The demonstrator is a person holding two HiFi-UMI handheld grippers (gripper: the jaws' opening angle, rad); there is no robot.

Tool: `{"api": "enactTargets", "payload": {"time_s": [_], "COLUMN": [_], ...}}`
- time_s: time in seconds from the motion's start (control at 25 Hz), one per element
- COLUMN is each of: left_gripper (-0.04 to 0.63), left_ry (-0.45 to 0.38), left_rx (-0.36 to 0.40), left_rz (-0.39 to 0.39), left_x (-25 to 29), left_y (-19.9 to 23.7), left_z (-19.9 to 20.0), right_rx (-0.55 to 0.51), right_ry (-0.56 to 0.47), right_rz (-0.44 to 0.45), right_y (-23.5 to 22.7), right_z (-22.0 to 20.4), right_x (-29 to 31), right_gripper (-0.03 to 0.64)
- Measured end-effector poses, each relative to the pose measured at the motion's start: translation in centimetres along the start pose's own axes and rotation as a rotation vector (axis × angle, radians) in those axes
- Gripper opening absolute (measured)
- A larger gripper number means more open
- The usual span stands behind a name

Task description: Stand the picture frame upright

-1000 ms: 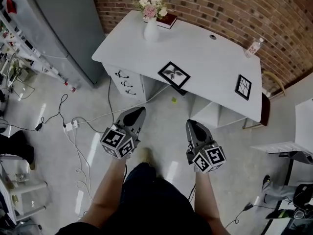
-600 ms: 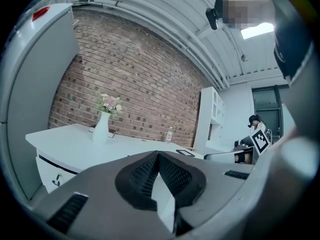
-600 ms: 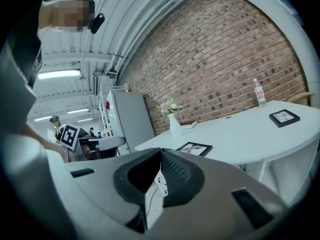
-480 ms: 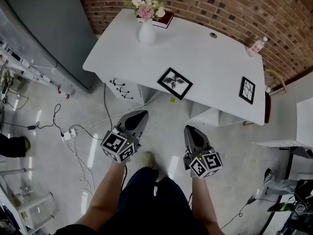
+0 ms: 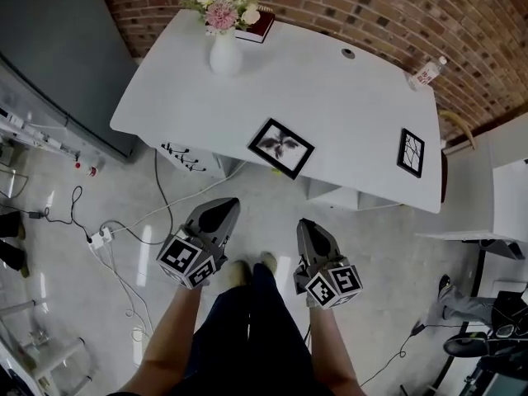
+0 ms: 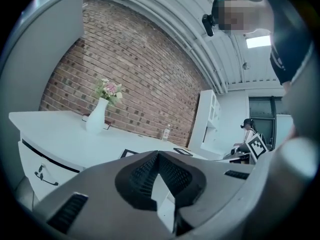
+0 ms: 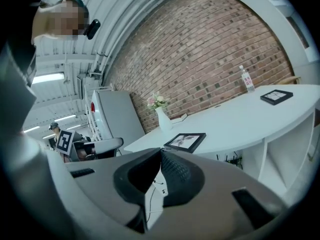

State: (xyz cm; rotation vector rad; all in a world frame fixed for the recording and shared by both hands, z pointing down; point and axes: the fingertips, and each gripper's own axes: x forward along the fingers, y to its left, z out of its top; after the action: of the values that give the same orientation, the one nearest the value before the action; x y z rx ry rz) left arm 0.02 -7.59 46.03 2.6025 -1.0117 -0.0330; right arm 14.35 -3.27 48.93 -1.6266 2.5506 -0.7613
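Observation:
A black picture frame (image 5: 281, 148) lies flat near the front edge of the white desk (image 5: 330, 97); it also shows in the right gripper view as the picture frame (image 7: 186, 141). A second, smaller black frame (image 5: 411, 152) lies flat at the desk's right end. My left gripper (image 5: 227, 207) and right gripper (image 5: 305, 225) hang over the floor in front of the desk, well short of both frames. Both are shut and empty, their jaw tips meeting in the left gripper (image 6: 158, 154) and right gripper (image 7: 160, 151) views.
A white vase of flowers (image 5: 225, 52) stands at the desk's back left beside a dark red book (image 5: 258, 26). A water bottle (image 5: 425, 73) stands at the back right. Cables and a power strip (image 5: 101, 238) lie on the floor at left. A grey cabinet (image 5: 58, 64) stands left of the desk.
The view has shifted forward toward the desk, and both grippers have sunk lower in the picture and slightly left. Both stayed shut.

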Motion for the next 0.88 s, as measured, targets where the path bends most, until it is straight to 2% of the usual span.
{"api": "enactTargets", "payload": {"time_s": [0.24, 0.32, 0.44, 0.48, 0.56, 0.88], "left_gripper": [0.002, 0.002, 0.002, 0.002, 0.002, 0.002], "left_ry": [0.015, 0.03, 0.048, 0.049, 0.05, 0.073], "left_rx": [-0.017, -0.02, -0.007, -0.009, -0.025, -0.062], "left_rz": [-0.017, -0.007, -0.001, -0.002, 0.0, 0.009], "left_x": [2.4, 2.8, 3.5, 3.9, 4.7, 7.5], "left_y": [0.4, 0.8, 1.1, 1.3, 1.6, 3.3], "left_z": [-1.8, -2.0, -2.0, -2.0, -2.2, -4.0], "right_rx": [0.113, 0.162, 0.233, 0.257, 0.304, 0.523], "right_ry": [-0.018, -0.014, 0.003, 0.007, 0.012, 0.015], "right_rz": [-0.038, -0.031, -0.026, -0.025, -0.025, -0.058], "right_y": [-2.8, -3.0, -3.7, -4.0, -4.4, -7.3], "right_z": [-0.5, -1.2, -2.1, -2.1, -2.2, -3.2], "right_x": [2.8, 3.9, 5.7, 6.3, 7.4, 10.7], "right_gripper": [0.005, 0.04, 0.043, 0.074, 0.084, 0.2]}}
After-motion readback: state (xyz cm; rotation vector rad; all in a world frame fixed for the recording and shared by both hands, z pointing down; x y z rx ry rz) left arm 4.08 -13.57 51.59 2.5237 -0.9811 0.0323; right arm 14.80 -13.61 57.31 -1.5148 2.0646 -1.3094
